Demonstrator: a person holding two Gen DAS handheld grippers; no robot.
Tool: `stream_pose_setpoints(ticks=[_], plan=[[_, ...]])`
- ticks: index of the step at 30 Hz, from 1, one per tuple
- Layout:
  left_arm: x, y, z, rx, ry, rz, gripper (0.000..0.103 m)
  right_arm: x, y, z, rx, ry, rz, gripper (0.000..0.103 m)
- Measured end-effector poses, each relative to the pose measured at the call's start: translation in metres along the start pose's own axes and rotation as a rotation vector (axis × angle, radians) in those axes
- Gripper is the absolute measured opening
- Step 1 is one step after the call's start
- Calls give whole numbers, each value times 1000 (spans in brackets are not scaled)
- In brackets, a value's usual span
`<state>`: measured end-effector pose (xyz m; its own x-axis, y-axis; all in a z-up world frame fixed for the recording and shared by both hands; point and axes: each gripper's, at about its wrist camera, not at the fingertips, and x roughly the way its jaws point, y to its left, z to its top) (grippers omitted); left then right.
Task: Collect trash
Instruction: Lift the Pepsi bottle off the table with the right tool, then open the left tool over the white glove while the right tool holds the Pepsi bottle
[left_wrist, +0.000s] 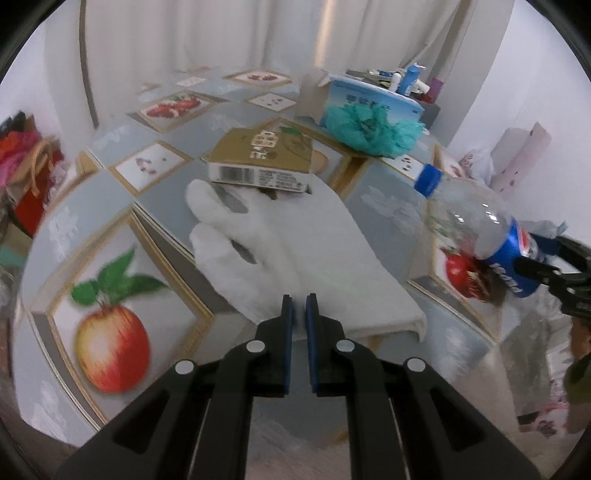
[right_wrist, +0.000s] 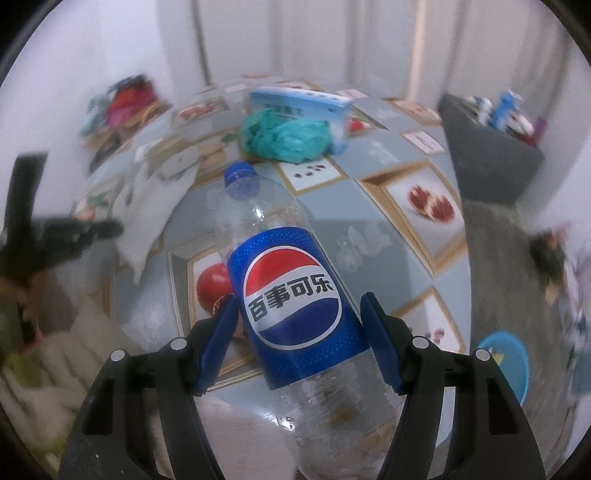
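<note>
Across the left wrist view, the left claw (left_wrist: 299, 306) was pressed together with nothing between its pads, poised above a white glove (left_wrist: 266, 236) lying flat on the tabletop (left_wrist: 166, 195).

- Tan carton (left_wrist: 264, 157): on its side just beyond the glove's fingertips, barcode end facing the camera; whether it touched the glove could not be told.
- Teal plastic bag (left_wrist: 373, 127): crumpled, resting against a light-blue box (left_wrist: 373, 98) farther back.
- Cola bottle (left_wrist: 480, 229): clear plastic, blue cap, blue label, seen at the right edge, raised off the tabletop and carried in the right claw (left_wrist: 546, 258).
- Small toiletry bottles (left_wrist: 406, 77): on a dark stand beyond the tabletop, apparently not trash.

Across the right wrist view, the right claw (right_wrist: 299, 325) stood spread wide around the bottle (right_wrist: 291, 291), both blue pads bearing on the labelled middle, cap tilted up and away.

- Teal bag (right_wrist: 288, 138) and blue box (right_wrist: 306, 107): behind the bottle, on the tabletop (right_wrist: 369, 229).
- Glove (right_wrist: 147, 199): at the left, near the left claw (right_wrist: 110, 229), which was blurred.
- Blue basin (right_wrist: 513, 365): on the floor at lower right, holding something small; whether it served as the trash container could not be told.

Progress, as judged: early. One item, the bottle, was lifted but not deposited; carton, teal bag, and possibly glove and box remained on the tabletop.
</note>
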<state>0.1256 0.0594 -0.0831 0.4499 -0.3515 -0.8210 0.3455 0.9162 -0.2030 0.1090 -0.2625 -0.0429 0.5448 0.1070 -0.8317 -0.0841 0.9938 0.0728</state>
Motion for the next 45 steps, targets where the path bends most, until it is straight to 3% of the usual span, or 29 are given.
stream_pose_setpoints(ticks=[6,11,13,16,22,26,31,36,45], plan=[[-8,-20,-17,9,37,-102,7,-2,-4,-5,170,11,9,64],[-11,-26,-22,-32,83,-277,7,-1,-5,-7,268,23,29,64],[-15,-26,-21,-56,76,-330,13,0,-4,-7,288,28,40,64],[-24,-24,-14,-49,7,-287,28,2,-4,-6,298,41,56,64],[-24,-23,0,33,-60,-119,36,5,-1,0,285,42,56,64],[-16,-29,2,90,-69,-89,39,5,0,2,267,43,49,65],[-7,-43,-3,203,-45,-65,60,8,0,4,252,53,61,65],[9,-51,-7,243,-16,8,61,13,3,6,235,62,66,65],[14,-51,-4,252,-24,28,58,14,0,13,227,77,86,65]])
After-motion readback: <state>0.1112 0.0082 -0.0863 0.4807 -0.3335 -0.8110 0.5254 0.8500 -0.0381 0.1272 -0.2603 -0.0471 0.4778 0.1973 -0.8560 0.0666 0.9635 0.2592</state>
